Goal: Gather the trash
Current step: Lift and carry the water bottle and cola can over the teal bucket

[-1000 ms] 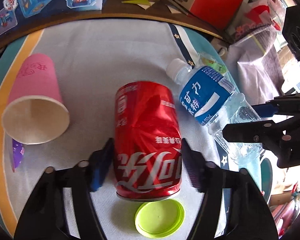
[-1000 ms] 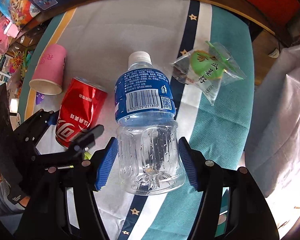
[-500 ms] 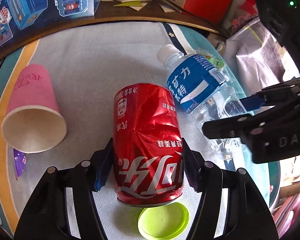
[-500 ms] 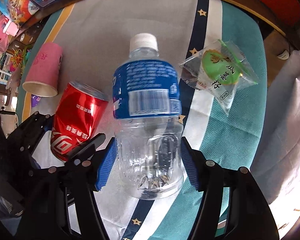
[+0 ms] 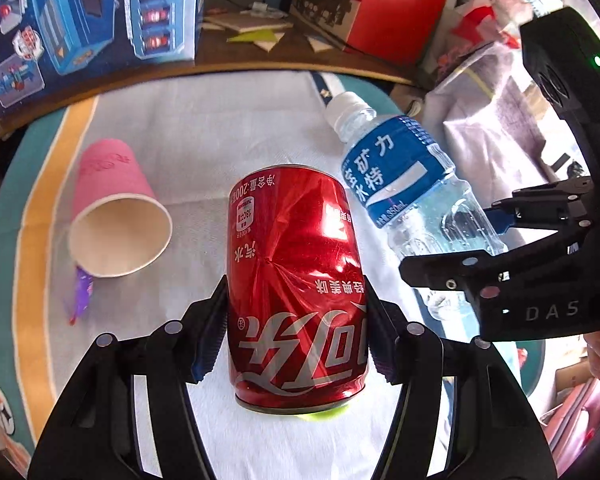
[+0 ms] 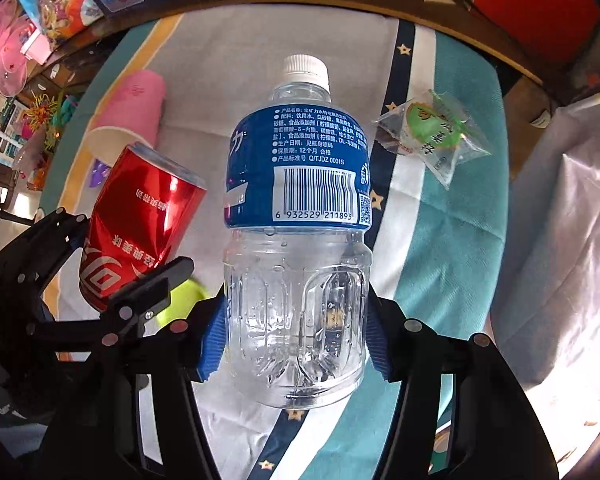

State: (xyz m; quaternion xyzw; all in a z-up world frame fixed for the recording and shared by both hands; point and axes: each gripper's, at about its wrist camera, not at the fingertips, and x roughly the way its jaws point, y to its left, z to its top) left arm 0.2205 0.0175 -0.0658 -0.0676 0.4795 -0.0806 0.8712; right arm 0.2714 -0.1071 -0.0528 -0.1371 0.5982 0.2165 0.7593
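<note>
The left gripper (image 5: 296, 332) pinches a dented red can (image 5: 296, 280) across its body, and the can looks clear of the cloth. The right gripper (image 6: 296, 336) has just been closing its jaws, and its blue pads now press the clear base of a water bottle (image 6: 296, 240). Both pieces look picked up, so I'd say the step in hand is carrying them off. A pink cup (image 5: 114, 216), a green lid (image 6: 182, 302) and a snack packet (image 6: 434, 136) lie on the tablecloth (image 5: 220, 120). Next comes finding a bin, none in sight
</note>
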